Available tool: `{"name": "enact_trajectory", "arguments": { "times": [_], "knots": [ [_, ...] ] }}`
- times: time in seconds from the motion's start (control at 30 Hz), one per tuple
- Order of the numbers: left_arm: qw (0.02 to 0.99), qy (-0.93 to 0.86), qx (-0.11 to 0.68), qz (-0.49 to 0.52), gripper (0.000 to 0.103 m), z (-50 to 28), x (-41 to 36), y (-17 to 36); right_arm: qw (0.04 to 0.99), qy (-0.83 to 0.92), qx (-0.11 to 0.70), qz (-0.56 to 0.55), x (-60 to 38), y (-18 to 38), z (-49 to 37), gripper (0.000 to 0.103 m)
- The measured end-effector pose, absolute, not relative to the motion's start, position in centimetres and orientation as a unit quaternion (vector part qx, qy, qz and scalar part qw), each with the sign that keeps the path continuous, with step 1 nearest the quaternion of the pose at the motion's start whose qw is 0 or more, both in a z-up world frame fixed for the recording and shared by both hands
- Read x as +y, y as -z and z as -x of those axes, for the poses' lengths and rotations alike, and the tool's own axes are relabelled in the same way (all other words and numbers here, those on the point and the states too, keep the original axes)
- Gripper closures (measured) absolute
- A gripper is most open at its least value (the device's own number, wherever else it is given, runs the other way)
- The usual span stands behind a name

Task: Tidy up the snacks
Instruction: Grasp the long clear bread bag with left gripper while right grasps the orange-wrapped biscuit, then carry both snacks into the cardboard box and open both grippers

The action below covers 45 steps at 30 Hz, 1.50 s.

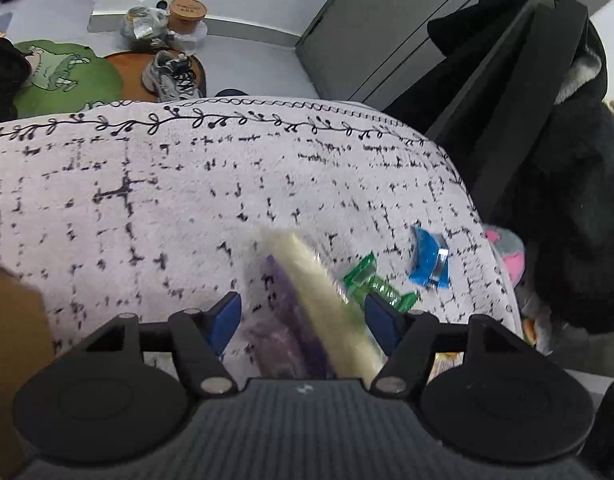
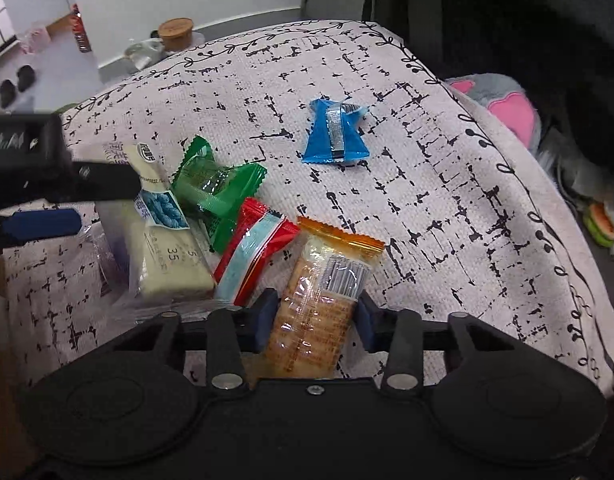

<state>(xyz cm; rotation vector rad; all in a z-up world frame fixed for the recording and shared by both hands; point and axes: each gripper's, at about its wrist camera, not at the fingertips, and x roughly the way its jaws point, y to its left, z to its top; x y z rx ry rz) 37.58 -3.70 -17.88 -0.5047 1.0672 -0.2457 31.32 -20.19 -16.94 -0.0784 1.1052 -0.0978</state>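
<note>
**Two grippers straddling snack packets on a cloth-covered table**

The white tablecloth with black dash print (image 2: 447, 184) carries five loose snacks. The right gripper (image 2: 316, 322) has its blue pads on either side of the orange-sealed clear packet of biscuits (image 2: 327, 280); the jaws stand about a packet's width apart, and whether the pads already press the wrapper cannot be told. The left gripper (image 1: 303, 316) is spread wide around the cream-coloured rectangular packet with a blue picture label (image 2: 167, 248), with clear space at the left pad, so it holds nothing. This packet lies lengthwise between the jaws, probably so that closing would catch its narrow sides. The green crinkle-edged wrapper (image 2: 217, 196) and the red-and-pale-blue sachet (image 2: 251, 252) overlap between the two targeted packets, touching both. The blue foil sachet with a silver seam (image 2: 334, 134) lies well apart, nearer the far edge. A brown cardboard surface (image 1: 11, 340) at the near left edge may be the receiving box.
</note>
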Motion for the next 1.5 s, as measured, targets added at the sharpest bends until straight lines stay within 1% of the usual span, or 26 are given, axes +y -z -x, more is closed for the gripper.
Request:
{"name": "enact_trajectory", "arguments": {
  "times": [0.07, 0.2, 0.3, 0.37, 0.4, 0.43, 0.47, 0.53, 0.7, 0.9, 1.13, 1.33, 1.5],
  "knots": [
    [0.814, 0.119, 0.508, 0.254, 0.039, -38.3, -3.6, 18.4, 0.85, 0.064, 0.521, 0.039, -20.1, 16.7, -31.0, 0.066],
    [0.809, 0.114, 0.517, 0.255, 0.04, -39.1, -4.1, 18.9, 0.853, 0.099, 0.512, 0.022, -20.2, 16.1, -29.9, 0.067],
    [0.811, 0.109, 0.519, 0.247, 0.045, -39.1, -4.7, 19.1, 0.858, 0.117, 0.501, 0.008, -20.1, 15.8, -29.0, 0.067],
    [0.816, 0.107, 0.515, 0.24, 0.058, -39.1, -5.1, 19.0, 0.861, 0.121, 0.494, -0.007, -20.3, 15.7, -28.5, 0.067],
    [0.817, 0.103, 0.514, 0.241, 0.062, -39.0, -5.1, 19.1, 0.862, 0.123, 0.492, -0.009, -20.2, 15.6, -28.2, 0.067],
    [0.815, 0.103, 0.515, 0.246, 0.071, -38.9, -5.0, 19.1, 0.863, 0.125, 0.489, -0.011, -20.3, 15.5, -27.9, 0.067],
    [0.811, 0.108, 0.516, 0.251, 0.075, -38.9, -5.0, 19.0, 0.865, 0.124, 0.486, -0.012, -20.3, 15.5, -27.6, 0.067],
    [0.814, 0.117, 0.51, 0.251, 0.079, -38.6, -4.9, 18.5, 0.867, 0.121, 0.483, -0.016, -20.3, 15.2, -27.1, 0.067],
    [0.818, 0.13, 0.499, 0.254, 0.081, -37.2, -3.9, 17.8, 0.879, 0.113, 0.462, -0.032, -20.7, 14.3, -25.7, 0.067],
    [0.826, 0.132, 0.485, 0.256, 0.081, -33.6, -3.6, 16.4, 0.894, 0.076, 0.439, -0.041, -21.0, 12.7, -23.8, 0.067],
    [0.842, 0.127, 0.462, 0.25, 0.081, -29.3, -2.6, 13.3, 0.905, 0.028, 0.419, -0.067, -20.9, 10.8, -21.1, 0.067],
    [0.854, 0.116, 0.439, 0.255, 0.081, -27.2, -1.5, 10.7, 0.914, -0.005, 0.396, -0.084, -20.5, 9.2, -19.2, 0.067],
    [0.863, 0.106, 0.425, 0.252, 0.081, -25.2, -0.2, 8.6, 0.914, -0.026, 0.392, -0.1, -19.5, 8.3, -18.4, 0.067]
  ]
}}
